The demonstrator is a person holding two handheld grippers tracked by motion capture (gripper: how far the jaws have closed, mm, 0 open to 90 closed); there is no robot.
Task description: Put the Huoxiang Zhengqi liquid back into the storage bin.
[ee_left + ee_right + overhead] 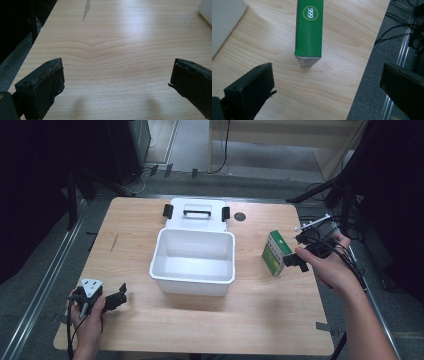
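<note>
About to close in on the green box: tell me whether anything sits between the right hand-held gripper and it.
Nothing visible does. The right hand-held gripper is open, its jaws spread wide, and bare light wooden table lies between them and the upright green and white cardboard box.

White tub (pixel 192 275), green box (pixel 276 252) on table (pixel 260 310).

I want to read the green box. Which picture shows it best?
The right gripper view: the green box is close, its "999" logo clear. The high view shows it small, standing right of the white bin. The left gripper view looks at the table.
</note>
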